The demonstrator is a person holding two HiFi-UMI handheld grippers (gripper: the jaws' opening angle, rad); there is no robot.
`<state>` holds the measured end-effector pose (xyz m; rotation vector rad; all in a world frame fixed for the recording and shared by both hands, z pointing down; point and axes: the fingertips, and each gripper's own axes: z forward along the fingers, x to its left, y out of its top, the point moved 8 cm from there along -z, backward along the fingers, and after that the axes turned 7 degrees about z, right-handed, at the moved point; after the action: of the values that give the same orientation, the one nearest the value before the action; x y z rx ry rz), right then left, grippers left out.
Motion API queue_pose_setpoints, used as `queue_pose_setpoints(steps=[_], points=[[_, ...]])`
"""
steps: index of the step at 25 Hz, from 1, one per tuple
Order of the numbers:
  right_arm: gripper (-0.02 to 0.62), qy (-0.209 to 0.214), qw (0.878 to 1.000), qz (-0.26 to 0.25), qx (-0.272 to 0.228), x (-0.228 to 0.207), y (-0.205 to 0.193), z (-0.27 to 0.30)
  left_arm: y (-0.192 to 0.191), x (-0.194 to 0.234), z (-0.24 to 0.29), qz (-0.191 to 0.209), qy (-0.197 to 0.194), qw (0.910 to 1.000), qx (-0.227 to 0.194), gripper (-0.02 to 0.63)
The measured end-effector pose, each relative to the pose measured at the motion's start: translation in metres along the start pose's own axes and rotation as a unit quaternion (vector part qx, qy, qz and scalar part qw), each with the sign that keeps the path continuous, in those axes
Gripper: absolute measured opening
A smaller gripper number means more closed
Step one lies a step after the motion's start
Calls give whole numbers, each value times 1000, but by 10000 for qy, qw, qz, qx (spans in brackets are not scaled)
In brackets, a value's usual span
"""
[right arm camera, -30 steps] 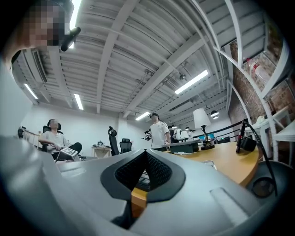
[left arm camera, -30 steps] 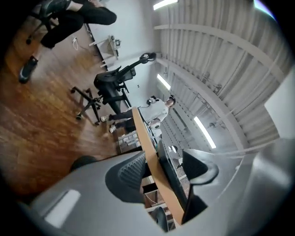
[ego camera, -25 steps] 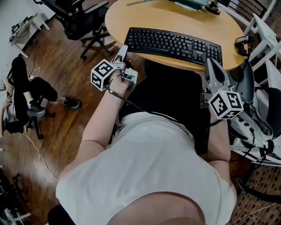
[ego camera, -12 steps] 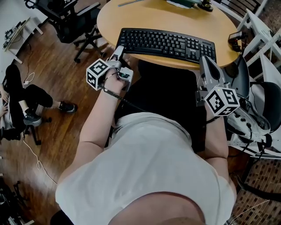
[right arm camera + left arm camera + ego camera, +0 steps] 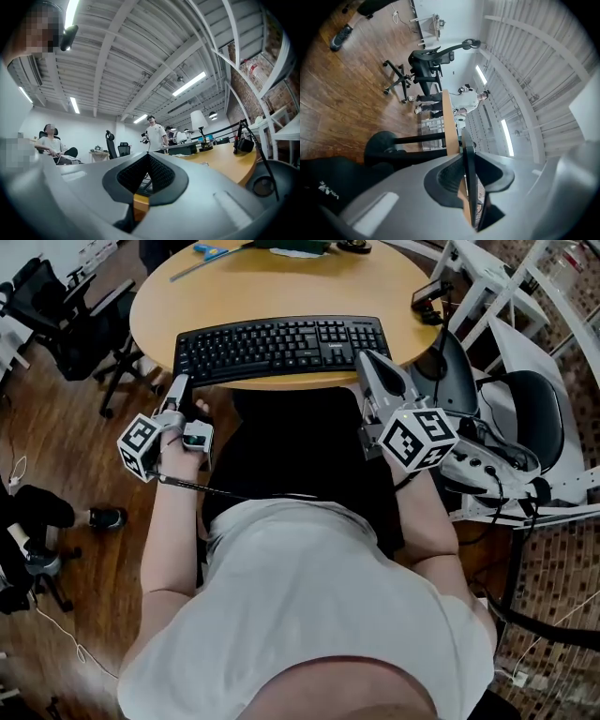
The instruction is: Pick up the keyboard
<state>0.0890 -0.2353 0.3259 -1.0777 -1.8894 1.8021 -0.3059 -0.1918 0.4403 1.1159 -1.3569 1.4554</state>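
Now I read the left gripper (image 5: 178, 382) pinching the left end of the keyboard (image 5: 281, 345); a second ago its jaws stood apart beside that end. Keyboard position: flat on the round table (image 5: 281, 287), along the near edge. The right gripper (image 5: 367, 360) is unchanged, jaws pressed together with nothing between them, tip at the keyboard's right front corner.

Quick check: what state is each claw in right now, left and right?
Left claw: closed on the left end of the keyboard.
Right claw: closed, holding nothing.
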Motion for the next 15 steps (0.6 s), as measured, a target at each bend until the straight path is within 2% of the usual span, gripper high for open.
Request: queue_pose_setpoints(steps=[7,13,15], points=[[0,-217,9997,96,33,-13,-2,-8,-4,-2,-7,-6,-60,9999,128,83],[2,-902,9953,334,-59,-46,-2,-25,-1,-2,-13,-22,-97,9998,173,82],[25,-1197,9906,654,-124,-65,-4,-30,1,-3,-13,-32,-106,9998,155,82]])
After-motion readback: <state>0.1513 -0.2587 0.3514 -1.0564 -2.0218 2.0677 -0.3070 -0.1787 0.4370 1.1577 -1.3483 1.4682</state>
